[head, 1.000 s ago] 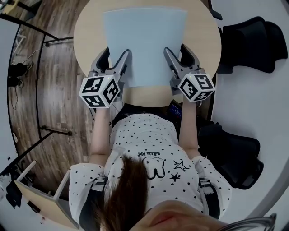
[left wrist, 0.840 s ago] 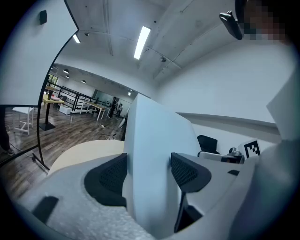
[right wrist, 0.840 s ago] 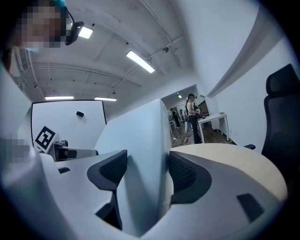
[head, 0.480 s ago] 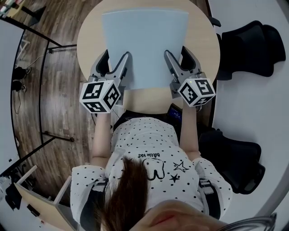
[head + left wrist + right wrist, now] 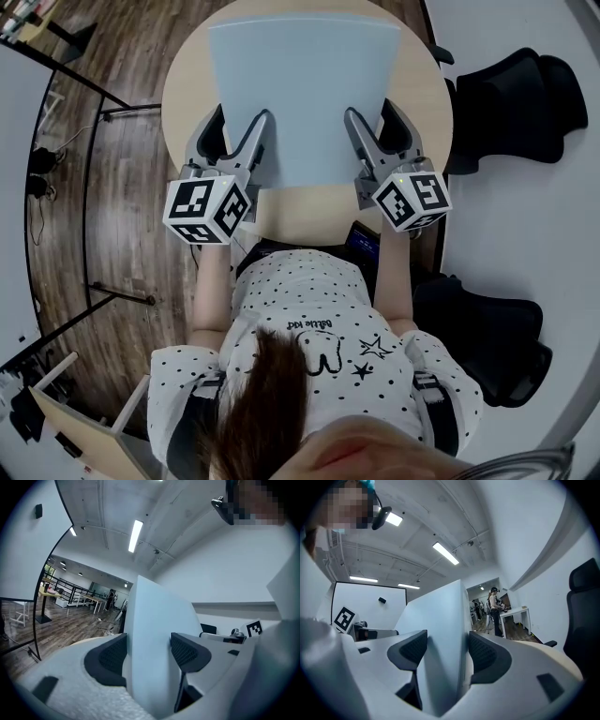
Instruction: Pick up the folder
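Observation:
The folder [image 5: 302, 89] is a light blue sheet held over the round wooden table [image 5: 180, 89]. My left gripper [image 5: 238, 127] grips its left edge near the front corner. My right gripper [image 5: 373, 120] grips the right edge opposite. In the left gripper view the folder [image 5: 157, 620] stands on edge between the two black pads, which press on both its faces, so my left gripper [image 5: 149, 651] is shut on it. The right gripper view shows the same: the folder [image 5: 436, 620] is pinched between the pads of my right gripper [image 5: 446, 651]. Both gripper views look up toward the ceiling.
Black office chairs stand to the right of the table, one further away [image 5: 516, 94] and one nearer [image 5: 492, 337]. A black metal frame [image 5: 89, 187] runs over the wooden floor on the left. A person [image 5: 494, 609] stands by a white table far off.
Both grippers have come up toward the head camera with the folder. The folder looks larger and its far edge wider than a second ago.

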### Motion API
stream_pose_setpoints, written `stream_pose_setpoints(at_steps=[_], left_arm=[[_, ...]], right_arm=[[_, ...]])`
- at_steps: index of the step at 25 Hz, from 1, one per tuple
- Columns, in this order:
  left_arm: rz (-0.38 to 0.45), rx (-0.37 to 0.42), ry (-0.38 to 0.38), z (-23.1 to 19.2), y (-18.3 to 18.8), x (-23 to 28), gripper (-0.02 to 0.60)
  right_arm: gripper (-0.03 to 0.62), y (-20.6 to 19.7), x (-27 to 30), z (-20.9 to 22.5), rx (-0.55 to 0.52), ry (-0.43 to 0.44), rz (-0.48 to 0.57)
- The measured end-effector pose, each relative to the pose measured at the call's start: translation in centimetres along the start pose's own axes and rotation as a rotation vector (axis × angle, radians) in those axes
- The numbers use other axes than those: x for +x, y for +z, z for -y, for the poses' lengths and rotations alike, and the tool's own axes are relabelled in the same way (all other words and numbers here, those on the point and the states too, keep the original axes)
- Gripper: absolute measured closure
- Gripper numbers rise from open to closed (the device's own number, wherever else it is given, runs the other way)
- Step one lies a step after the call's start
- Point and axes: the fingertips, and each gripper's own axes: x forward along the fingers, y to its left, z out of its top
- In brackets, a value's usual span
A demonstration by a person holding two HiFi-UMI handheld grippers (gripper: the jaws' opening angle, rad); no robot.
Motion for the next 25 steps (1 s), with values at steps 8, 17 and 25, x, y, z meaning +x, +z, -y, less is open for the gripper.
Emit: stream_pose_setpoints(at_steps=[8,17,25], left_arm=[[0.060,0.055,-0.007,1.5,2.1,-1.1,0.291],[0.111,0.073,-0.024,2.8,4.0,-2.2,0.291],[0.169,0.109,-0.042,4.6,6.1,-3.1,0.291]], right_arm=[[0.313,1.8,-1.2,-0.6,0.002,0.013,0.050],[0.315,4.2,-2.5,-1.7,-0.029,0.014,0.095],[0.315,6.3,-3.9,-2.2,-0.040,0.017,0.149]])
